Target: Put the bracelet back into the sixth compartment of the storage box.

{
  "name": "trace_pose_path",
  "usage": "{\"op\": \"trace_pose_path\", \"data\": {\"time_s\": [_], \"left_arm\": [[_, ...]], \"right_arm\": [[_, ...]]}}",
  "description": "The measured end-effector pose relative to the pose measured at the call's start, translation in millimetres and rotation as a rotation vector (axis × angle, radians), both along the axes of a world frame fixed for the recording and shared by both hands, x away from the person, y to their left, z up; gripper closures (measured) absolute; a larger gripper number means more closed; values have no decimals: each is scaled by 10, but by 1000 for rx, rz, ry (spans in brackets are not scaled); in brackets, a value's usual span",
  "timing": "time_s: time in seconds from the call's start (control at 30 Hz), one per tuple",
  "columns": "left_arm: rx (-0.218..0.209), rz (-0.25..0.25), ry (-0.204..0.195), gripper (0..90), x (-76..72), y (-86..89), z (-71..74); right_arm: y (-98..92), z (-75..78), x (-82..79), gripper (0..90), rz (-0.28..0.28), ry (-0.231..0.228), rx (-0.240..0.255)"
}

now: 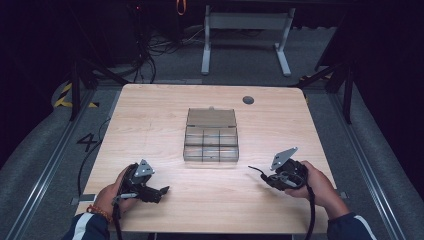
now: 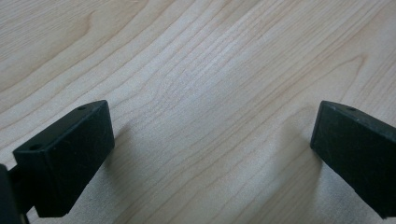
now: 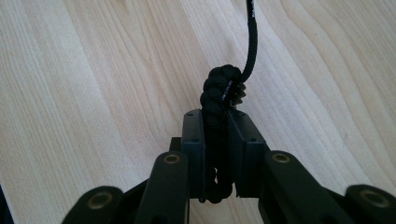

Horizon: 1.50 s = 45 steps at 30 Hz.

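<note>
Black braided cord [image 3: 219, 93] clamped upright between right gripper [image 3: 215, 128] jaws; clear compartment box [image 1: 211, 135] mid-table, lid open.

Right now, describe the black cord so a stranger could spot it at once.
Start at the wooden table, then go to its near right, where the right gripper is shut on the cord. It is a black braided cord with a thin tail, pinched between the jaws.

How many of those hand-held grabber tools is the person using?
2. The left gripper is near the table's front left corner, fingers wide apart over bare wood. The right gripper is at front right, shut on a black braided cord.
</note>
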<state>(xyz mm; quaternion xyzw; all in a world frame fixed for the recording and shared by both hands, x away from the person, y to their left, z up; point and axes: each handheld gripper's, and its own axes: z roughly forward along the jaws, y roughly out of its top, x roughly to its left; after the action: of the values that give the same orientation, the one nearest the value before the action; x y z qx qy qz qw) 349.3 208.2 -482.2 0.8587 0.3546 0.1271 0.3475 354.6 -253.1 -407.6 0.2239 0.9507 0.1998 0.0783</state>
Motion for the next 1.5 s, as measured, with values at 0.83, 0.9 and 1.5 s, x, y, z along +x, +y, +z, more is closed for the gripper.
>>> {"op": "trace_pose_path", "data": {"time_s": [0.83,0.9,1.5], "left_arm": [[1,-1,0,0,0,1,0],[1,-1,0,0,0,0,0],[0,0,0,1,0,0,0]], "right_arm": [[18,363,123,779,11,-64,20],[40,395,139,779,18,-69,13],[406,702,336,780,66,-117,-3]]}}
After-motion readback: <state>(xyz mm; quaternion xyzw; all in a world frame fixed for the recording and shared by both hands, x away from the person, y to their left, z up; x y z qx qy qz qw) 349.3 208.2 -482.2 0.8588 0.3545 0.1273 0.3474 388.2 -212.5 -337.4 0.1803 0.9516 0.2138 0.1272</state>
